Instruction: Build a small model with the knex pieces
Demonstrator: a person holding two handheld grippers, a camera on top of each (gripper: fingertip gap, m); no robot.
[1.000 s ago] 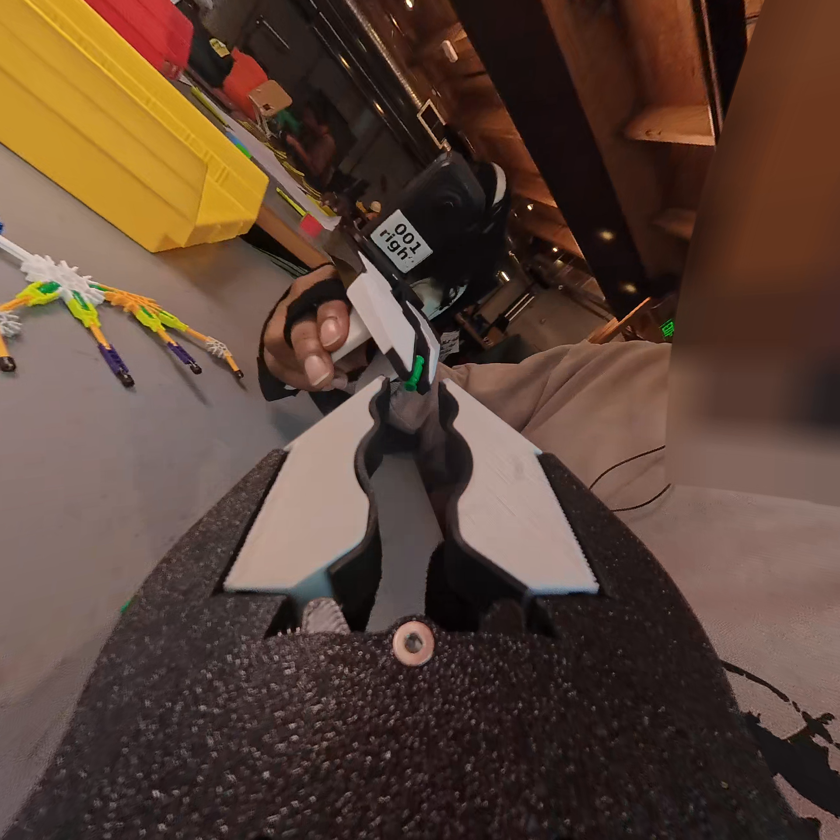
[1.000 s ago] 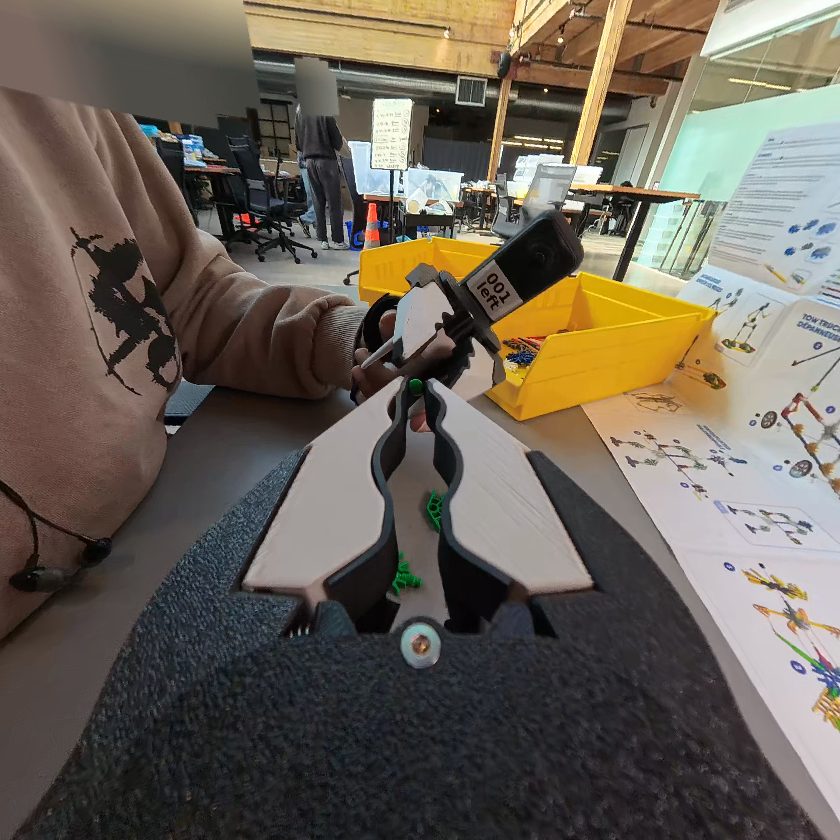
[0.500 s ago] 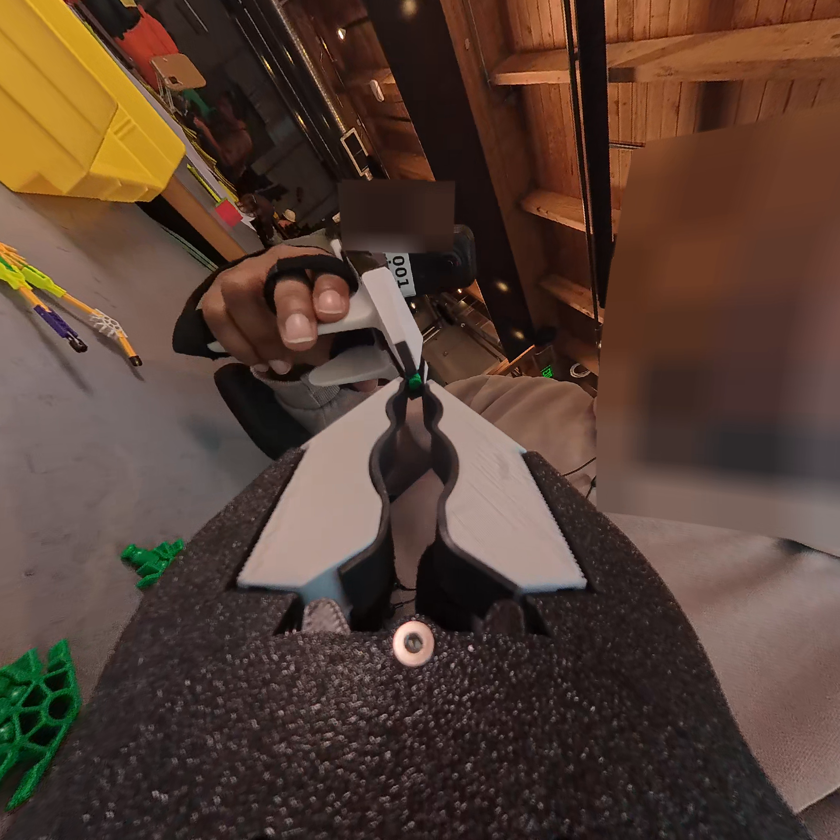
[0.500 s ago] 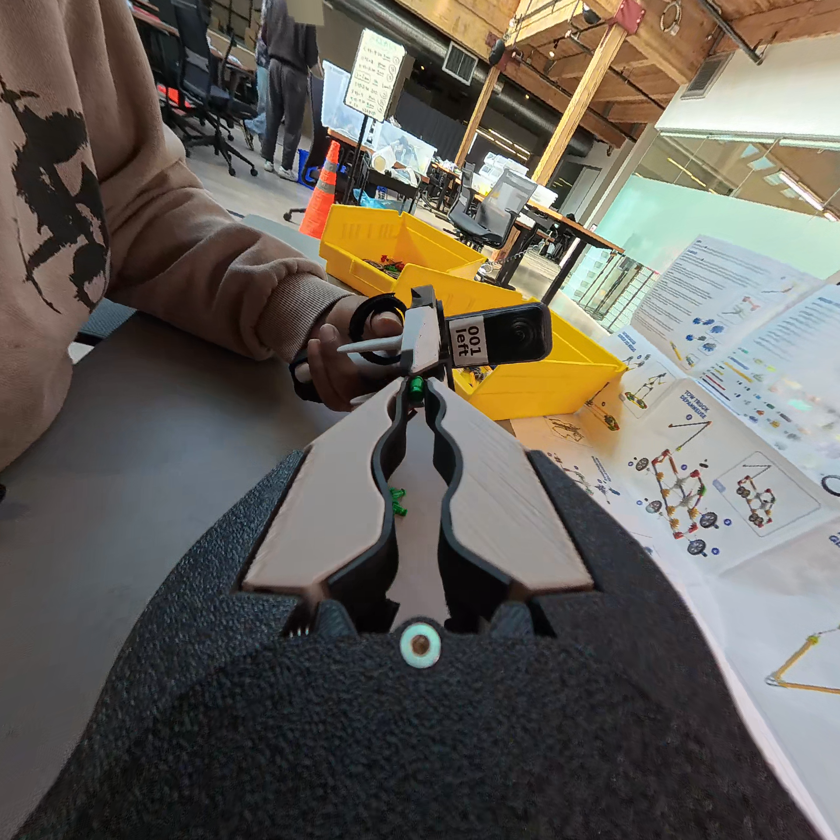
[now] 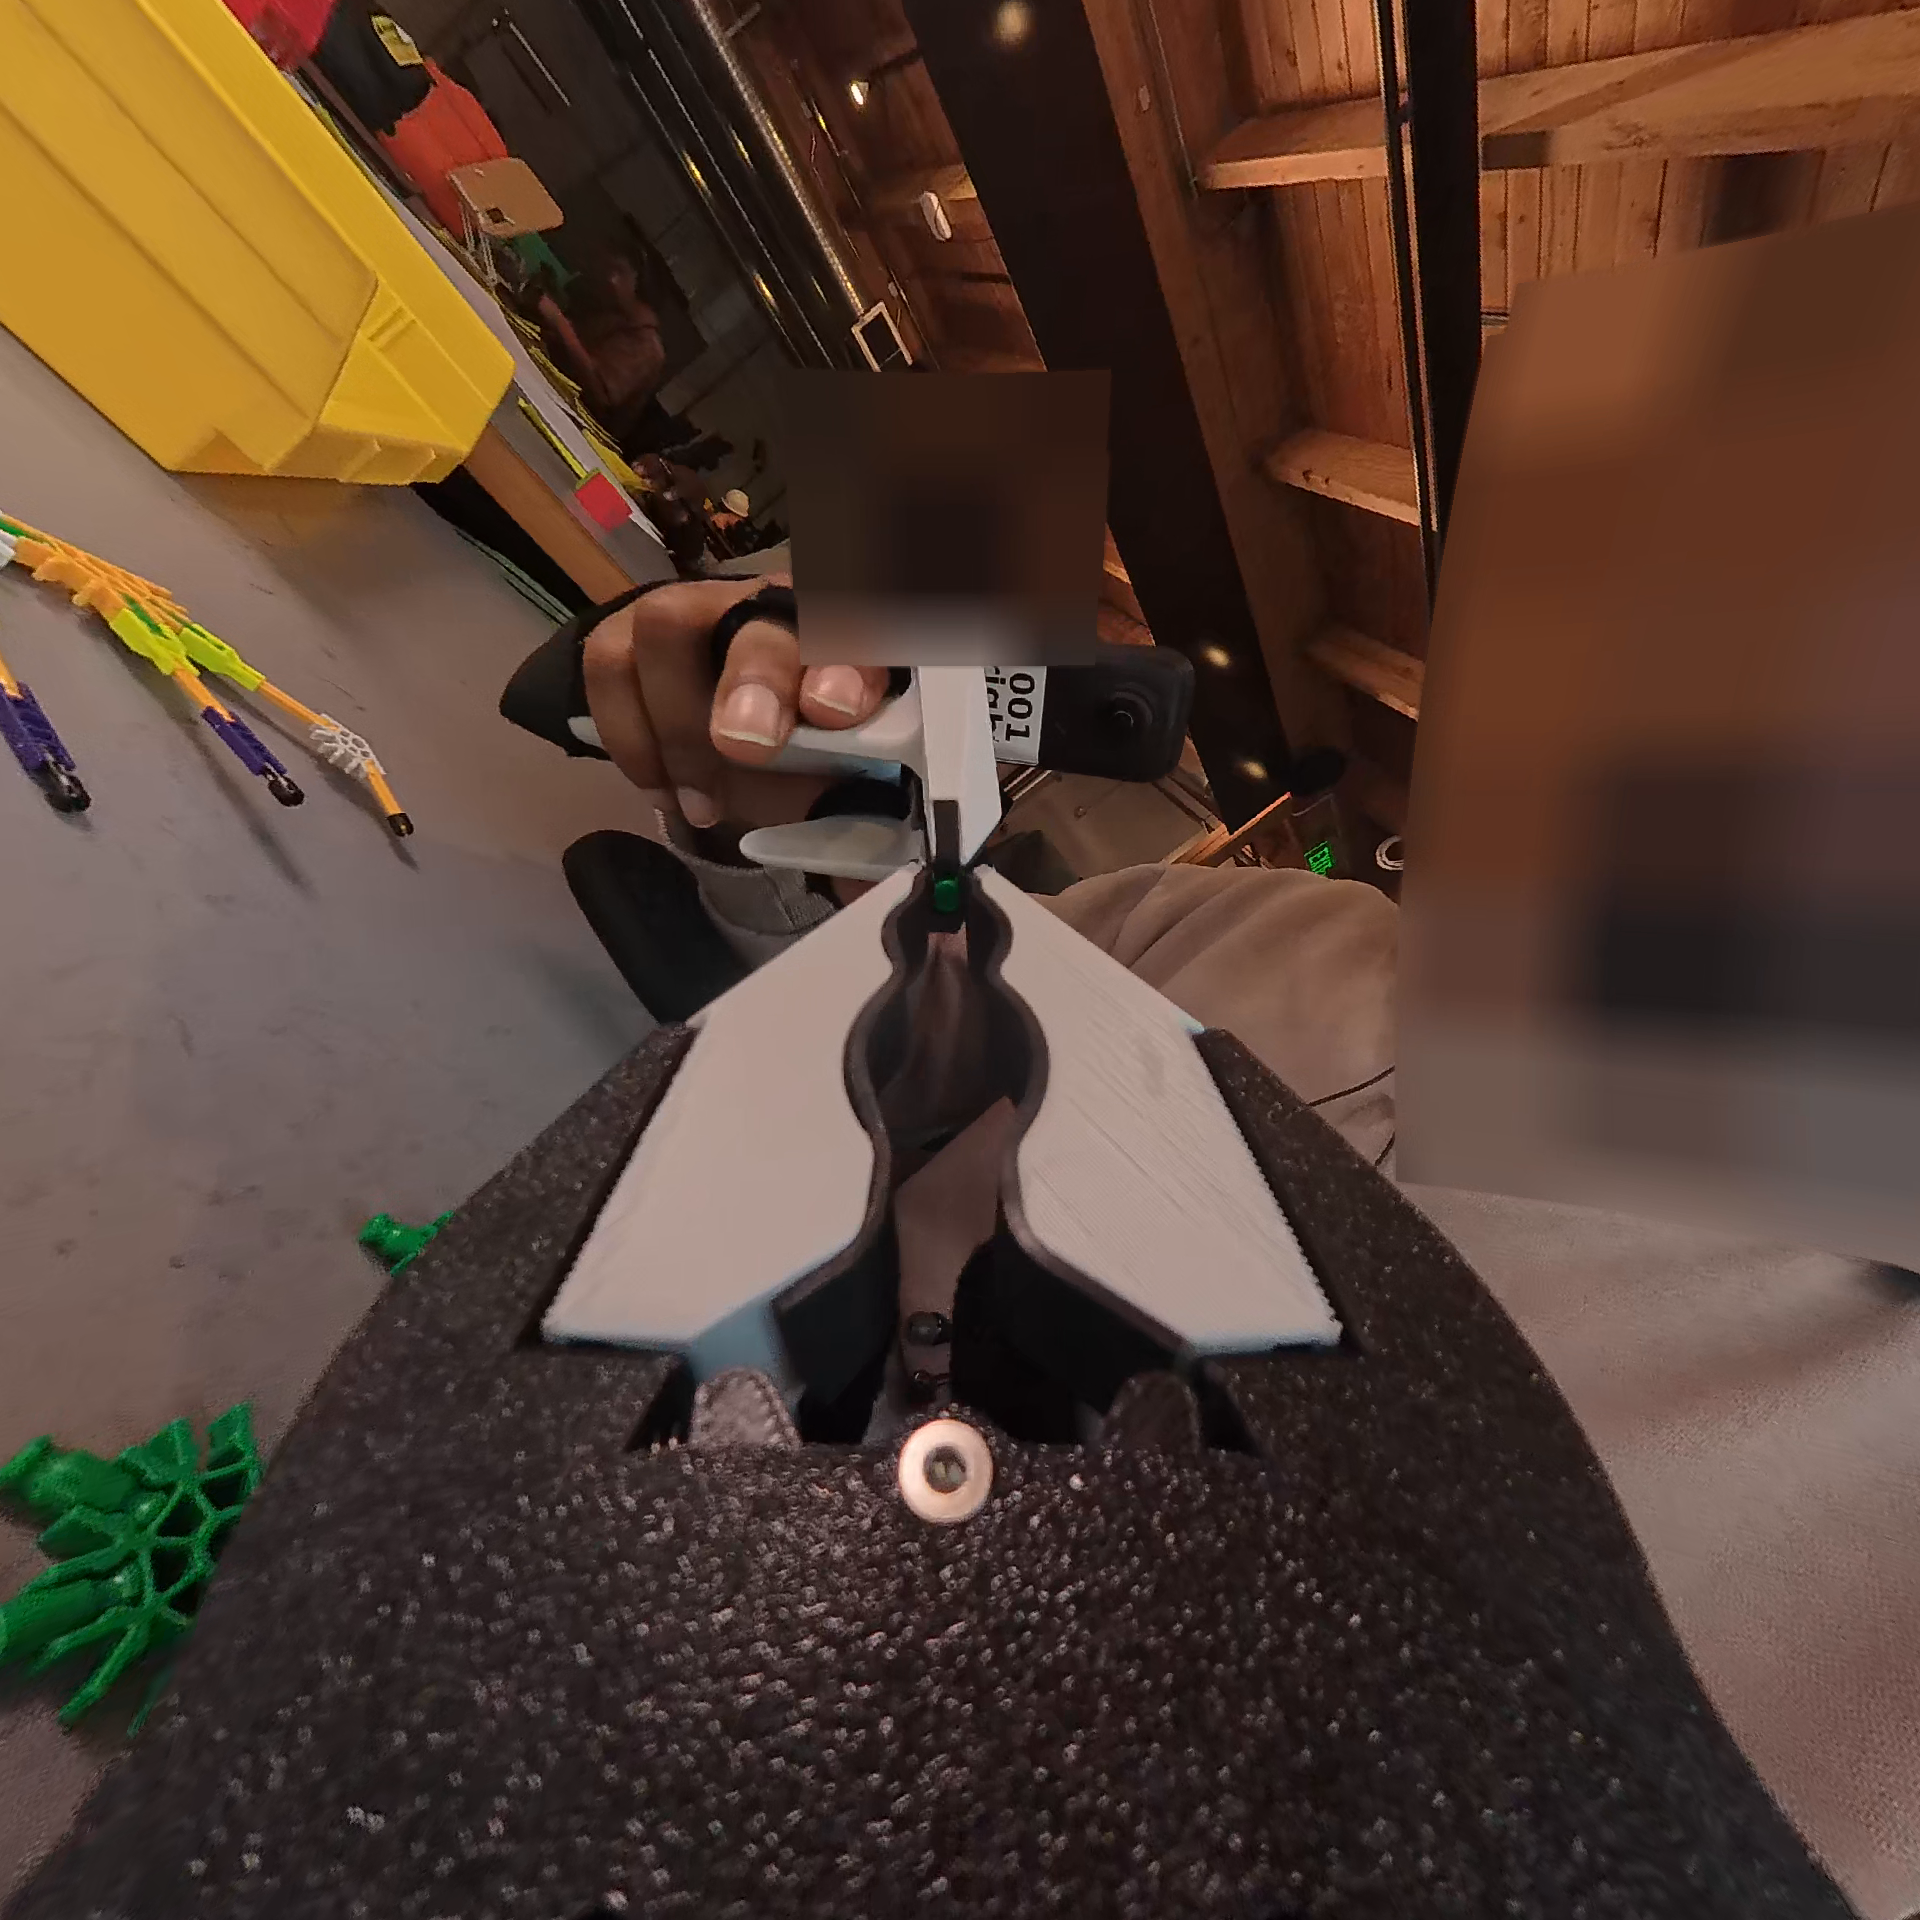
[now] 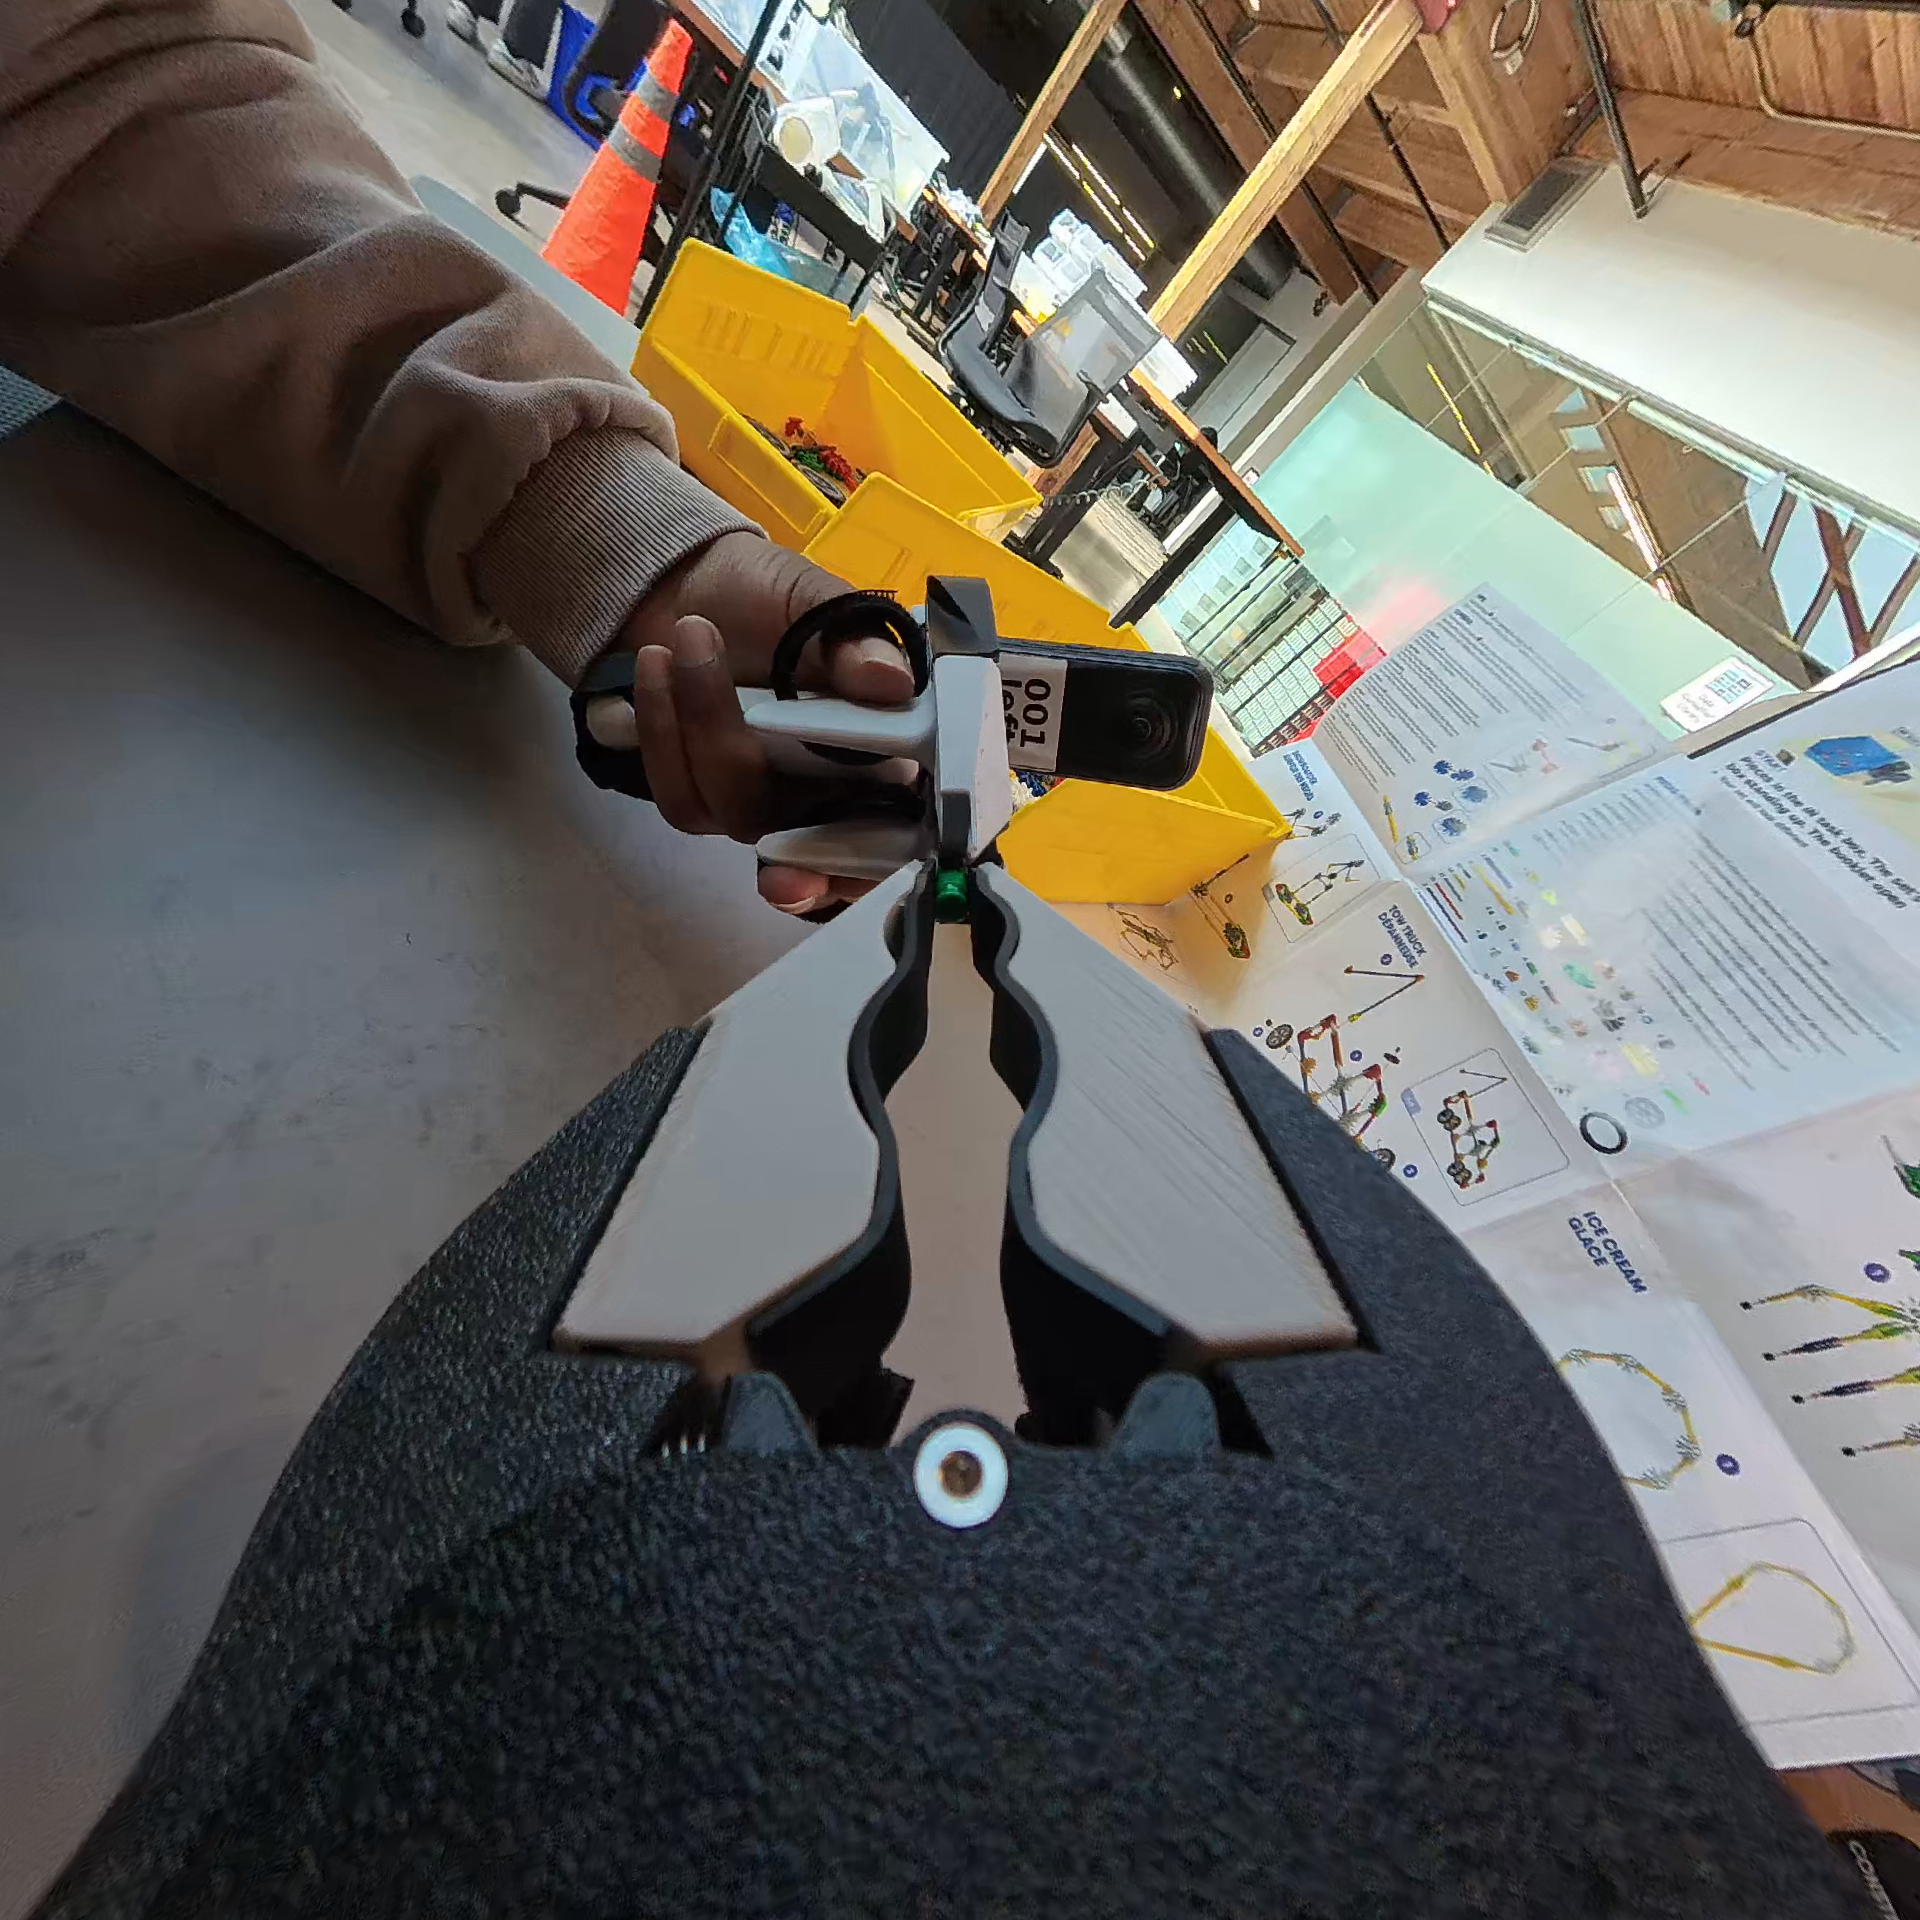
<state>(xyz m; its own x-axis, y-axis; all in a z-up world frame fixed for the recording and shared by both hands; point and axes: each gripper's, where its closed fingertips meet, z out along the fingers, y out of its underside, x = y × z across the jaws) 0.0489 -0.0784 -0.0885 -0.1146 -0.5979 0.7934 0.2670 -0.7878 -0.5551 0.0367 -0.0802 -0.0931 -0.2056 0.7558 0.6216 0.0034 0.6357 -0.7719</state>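
Left hand-held gripper point(image 5: 943, 883) and right hand-held gripper point(image 6: 948, 885) meet tip to tip above the grey worktop point(image 5: 208, 987), both clenched on one small green plastic connector piece point(image 6: 948, 886). Yellow plastic bin point(image 6: 1091, 831) sits just behind it; loose green pieces point(image 5: 114, 1548) lie below.

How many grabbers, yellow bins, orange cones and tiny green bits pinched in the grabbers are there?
grippers: 2, the left gripper and the right gripper
yellow bins: 2
orange traffic cone: 1
small green piece, pinched at both grippers' tips: 1
total: 6
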